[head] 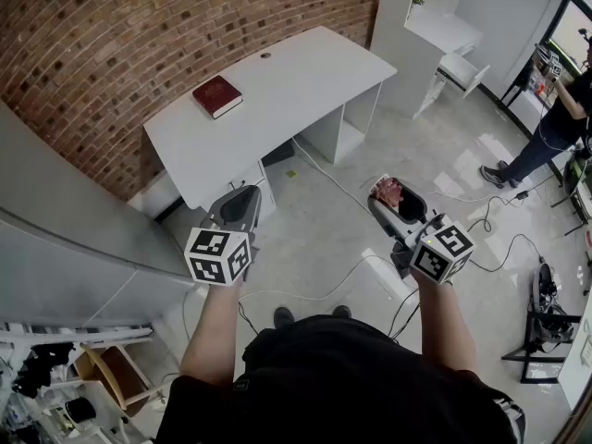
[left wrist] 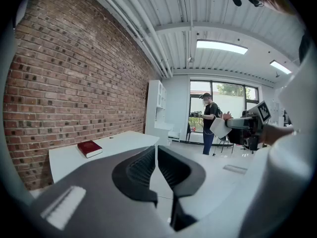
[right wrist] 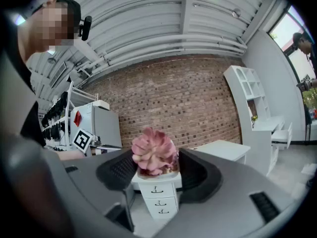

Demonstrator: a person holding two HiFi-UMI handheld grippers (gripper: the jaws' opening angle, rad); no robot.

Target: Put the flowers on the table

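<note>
One white worktop (head: pixel 296 77), with one dark red book (head: pixel 216 95) lying near its left edge. Two grippers: the left gripper (head: pixel 239 198) clenched and empty, the right gripper (head: pixel 396 202) grasping the flowers. One cluster of flowers (right wrist: pixel 153 152): a pink, fleshy-petalled rosette on a pale base, held between the pads over the floor, well apart from the worktop's near edge.

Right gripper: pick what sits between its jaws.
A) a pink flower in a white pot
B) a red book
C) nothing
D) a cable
A: the right gripper view shows the pink flower in its white pot clamped between the jaws of the right gripper, while the red book lies on the white table.
</note>
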